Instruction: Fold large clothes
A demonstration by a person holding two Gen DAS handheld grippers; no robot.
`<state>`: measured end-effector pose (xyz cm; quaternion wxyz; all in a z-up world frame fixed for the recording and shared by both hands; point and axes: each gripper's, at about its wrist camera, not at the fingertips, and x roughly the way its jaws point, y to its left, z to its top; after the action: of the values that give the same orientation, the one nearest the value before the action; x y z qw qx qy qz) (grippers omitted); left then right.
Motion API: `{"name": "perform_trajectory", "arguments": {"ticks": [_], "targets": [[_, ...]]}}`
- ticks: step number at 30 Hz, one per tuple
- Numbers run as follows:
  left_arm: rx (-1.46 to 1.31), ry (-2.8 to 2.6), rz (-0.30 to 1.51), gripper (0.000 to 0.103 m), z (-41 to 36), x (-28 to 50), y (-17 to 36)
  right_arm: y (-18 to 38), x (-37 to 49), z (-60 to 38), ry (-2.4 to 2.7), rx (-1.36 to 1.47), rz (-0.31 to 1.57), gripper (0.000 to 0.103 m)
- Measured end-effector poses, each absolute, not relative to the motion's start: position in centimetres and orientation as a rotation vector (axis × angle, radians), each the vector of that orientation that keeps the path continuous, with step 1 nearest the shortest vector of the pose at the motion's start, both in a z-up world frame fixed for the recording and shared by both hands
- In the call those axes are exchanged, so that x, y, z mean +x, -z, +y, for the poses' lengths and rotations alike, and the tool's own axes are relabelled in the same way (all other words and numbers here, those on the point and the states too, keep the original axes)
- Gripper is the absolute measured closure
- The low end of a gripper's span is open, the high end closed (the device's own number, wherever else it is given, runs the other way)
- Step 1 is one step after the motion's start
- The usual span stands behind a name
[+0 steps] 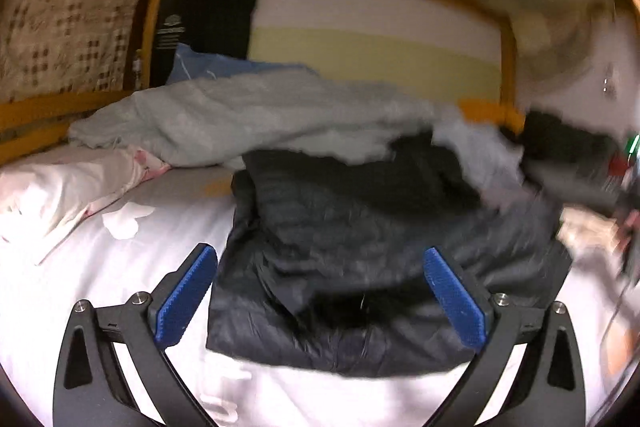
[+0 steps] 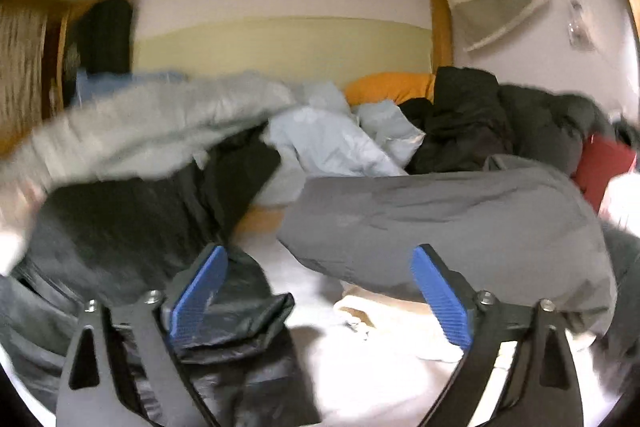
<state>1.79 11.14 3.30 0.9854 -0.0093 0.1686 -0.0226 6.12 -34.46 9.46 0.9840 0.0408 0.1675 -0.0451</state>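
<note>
Dark quilted jacket [image 1: 360,259], crumpled, lay at lower centre of the left view on a white bed sheet [image 1: 100,275]; seen again at lower left of the right view [image 2: 132,227]. Left gripper [image 1: 322,301] spread wide above it, gripping nothing. Right gripper [image 2: 320,303] likewise parted, empty. Smooth grey garment [image 2: 460,227] at centre right. Behind, pale grey duvet [image 1: 240,119], orange pillow [image 2: 388,87], black clothing heap [image 2: 472,123]. Enclosed by wooden bed frame [image 1: 508,67] and cream wall panel [image 1: 372,59]. Edges motion-blurred; items at far right indistinct.
</note>
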Motion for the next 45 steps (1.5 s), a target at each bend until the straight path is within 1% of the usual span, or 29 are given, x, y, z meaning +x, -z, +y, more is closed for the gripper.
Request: {"name": "perform_trajectory", "arguments": {"ticks": [4,7,9,10,11,12,13,14,15,16,18,20,22,24,25,26,27,28,33,34,35,37,39,40,41,42,43,44,45], "targets": [[0.047,0.026,0.492,0.0,9.7,5.9,-1.0,-8.0,5.2,-35.8,-0.011,0.131,0.419,0.0],[0.045,-0.032,0.543,0.001,9.8,8.4,0.1,-4.6,6.8,-35.9,-0.207,0.113,0.613,0.0],[-0.012,-0.049,0.553,0.003,9.9,9.2,0.4,-1.7,8.6,-35.6,-0.255,0.073,0.727,0.001],[-0.023,-0.034,0.553,0.006,9.8,9.5,0.5,-0.5,9.3,-35.4,-0.233,0.053,0.762,0.001],[-0.011,-0.047,0.555,0.019,9.6,9.6,0.7,0.9,10.0,-35.2,-0.212,0.032,0.792,0.003],[0.007,-0.076,0.56,0.035,9.7,9.7,0.9,1.4,10.4,-35.2,-0.211,0.031,0.794,0.011],[0.012,-0.107,0.57,0.085,9.8,10.0,1.1,1.7,10.8,-35.2,-0.213,0.04,0.789,0.024],[-0.016,-0.121,0.583,0.101,10.4,10.2,1.2,1.5,11.1,-35.3,-0.221,0.063,0.768,0.037],[-0.055,-0.145,0.563,0.102,11.4,9.9,1.2,1.1,11.2,-35.3,-0.223,0.077,0.748,0.074],[-0.109,-0.207,0.51,0.102,12.7,8.9,0.7,0.6,11.1,-35.3,-0.196,0.077,0.716,0.095],[-0.181,-0.297,0.426,0.103,15.0,6.8,-0.4,-1.2,10.4,-35.0,-0.088,0.034,0.618,0.098],[-0.241,-0.307,0.398,0.103,17.5,5.7,-1.2,-3.0,9.7,-34.5,-0.068,0.036,0.567,0.098],[-0.302,-0.214,0.422,0.103,19.3,5.8,-1.3,-3.8,9.5,-34.5,-0.086,0.055,0.537,0.098],[-0.351,-0.102,0.437,0.1,19.9,6.4,-1.1,-3.8,10.2,-34.3,-0.073,0.04,0.555,0.098],[-0.339,-0.084,0.449,0.083,19.6,6.7,-1.0,-3.4,10.5,-34.3,-0.058,0.03,0.579,0.098],[-0.314,-0.061,0.459,0.053,19.1,7.1,-0.8,-2.7,11.0,-34.4,-0.037,0.029,0.615,0.098],[-0.282,-0.044,0.468,0.039,18.4,7.4,-0.6,-2.1,11.4,-34.6,-0.027,0.033,0.641,0.098],[-0.242,-0.028,0.478,0.029,17.5,7.7,-0.4,-1.7,11.6,-34.6,-0.023,0.037,0.658,0.098],[-0.115,0.112,0.56,0.028,13.7,9.4,0.4,0.0,11.4,-35.4,-0.024,0.047,0.704,0.097],[-0.085,0.129,0.576,0.027,12.6,9.6,0.5,0.0,11.4,-35.4,-0.025,0.051,0.704,0.097],[-0.025,0.099,0.6,0.023,11.6,10.3,1.1,0.0,11.4,-35.4,-0.026,0.05,0.702,0.096],[0.074,0.0,0.658,0.023,10.1,11.4,2.6,0.1,11.3,-35.5,-0.027,0.045,0.705,0.096],[0.083,-0.001,0.697,0.048,9.7,12.3,3.3,0.2,11.2,-35.4,-0.033,0.039,0.711,0.093],[0.085,0.045,0.682,0.076,9.4,12.0,3.1,0.2,11.6,-35.2,-0.038,0.036,0.712,0.089],[0.105,0.069,0.661,0.091,9.0,11.6,2.9,0.2,11.7,-35.0,-0.042,0.029,0.712,0.087],[0.142,0.05,0.658,0.092,8.6,11.2,2.9,0.2,11.7,-34.9,-0.048,0.026,0.71,0.081],[0.18,0.013,0.659,0.096,7.9,11.0,3.0,0.2,11.7,-34.8,-0.056,0.024,0.706,0.074],[0.204,-0.022,0.645,0.097,7.6,10.8,3.0,0.0,11.6,-34.7,-0.064,0.022,0.694,0.071],[0.209,-0.048,0.625,0.098,7.7,10.3,2.7,-0.1,11.4,-34.6,-0.063,0.02,0.683,0.062]]}}
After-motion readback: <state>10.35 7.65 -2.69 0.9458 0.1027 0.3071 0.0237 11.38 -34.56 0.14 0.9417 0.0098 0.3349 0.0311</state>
